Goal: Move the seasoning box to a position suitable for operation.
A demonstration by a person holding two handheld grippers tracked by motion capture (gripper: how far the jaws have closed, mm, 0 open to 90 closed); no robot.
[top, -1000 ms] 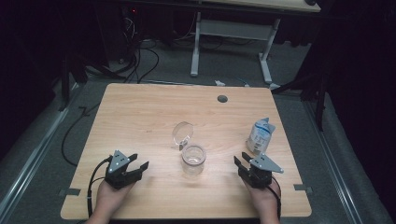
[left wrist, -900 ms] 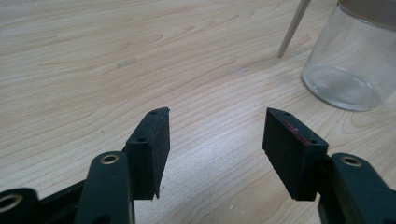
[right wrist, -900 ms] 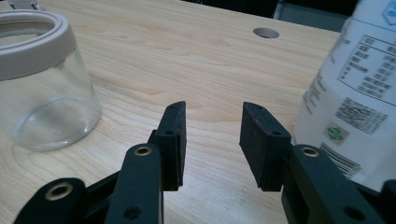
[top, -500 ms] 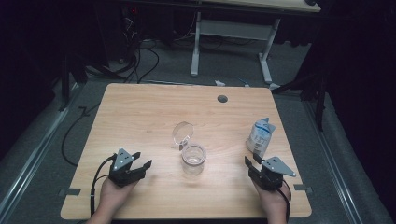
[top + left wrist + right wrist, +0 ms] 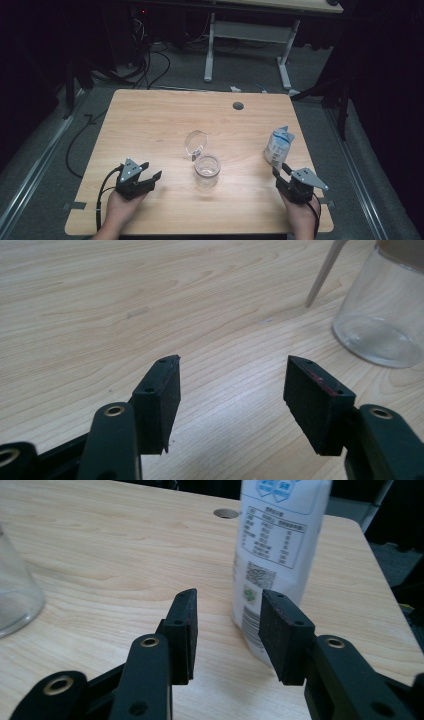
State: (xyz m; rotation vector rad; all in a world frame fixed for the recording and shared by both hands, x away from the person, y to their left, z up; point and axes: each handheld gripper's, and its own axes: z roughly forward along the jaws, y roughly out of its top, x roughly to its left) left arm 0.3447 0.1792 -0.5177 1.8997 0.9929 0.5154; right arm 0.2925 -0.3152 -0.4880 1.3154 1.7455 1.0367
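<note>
While half a second ago the right gripper [image 5: 286,174] sat a little lower near the front edge of the counter [image 5: 150,115], it has now come slightly forward, toward the white pouch [image 5: 278,146]; the left gripper [image 5: 145,178] has hardly moved, and the glass jar [image 5: 207,167] and the pouch stand where they stood.

Both grippers are held low over the wooden counter, each in one hand, and both have their jaws apart with nothing between them. In the right gripper view the pouch [image 5: 278,555] stands upright just beyond the jaws, a little to the side of the far jaw — near, but not between them, and I cannot tell if it touches. The jar [image 5: 15,600] shows at the left edge of that view, well apart from the jaws.

In the left gripper view the jar [image 5: 382,315] stands ahead and to the right of the open jaws, not touching them. Behind the jar, in the high view, a round clear lid [image 5: 195,143] stands tilted on its edge — just beside the jar.
</note>
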